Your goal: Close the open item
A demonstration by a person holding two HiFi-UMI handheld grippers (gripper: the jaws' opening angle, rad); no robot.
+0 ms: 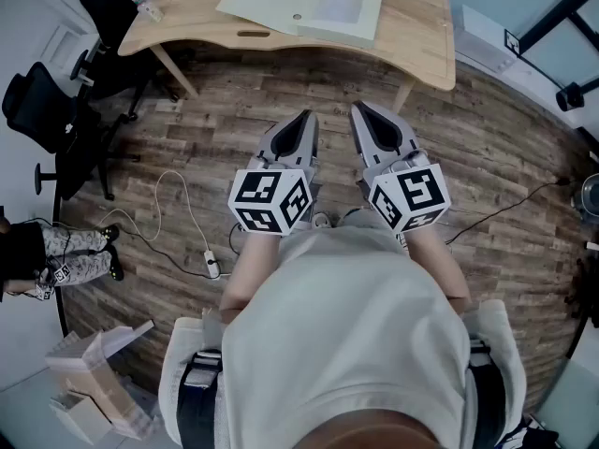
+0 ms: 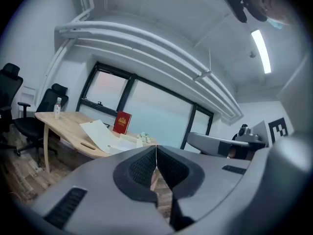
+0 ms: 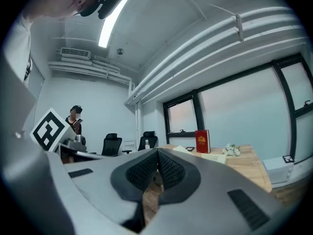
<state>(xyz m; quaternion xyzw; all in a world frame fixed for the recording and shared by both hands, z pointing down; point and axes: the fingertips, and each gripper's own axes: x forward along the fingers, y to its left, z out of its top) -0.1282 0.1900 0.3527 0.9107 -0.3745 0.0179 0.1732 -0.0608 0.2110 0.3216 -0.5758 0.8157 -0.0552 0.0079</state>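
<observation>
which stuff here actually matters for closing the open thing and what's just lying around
For the job: open flat box; left claw and right claw, both shut and empty.
Lying about: red book; bottle; office chair; cardboard box; floor cable.

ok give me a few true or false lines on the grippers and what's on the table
1. The left gripper and right gripper are both shut, with nothing between the jaws. True.
2. The red book lies flat on the table. False: it stands upright.
3. The grippers touch the box. False: they are held over the floor, short of the table.
4. A bottle stands on the table. True.
</observation>
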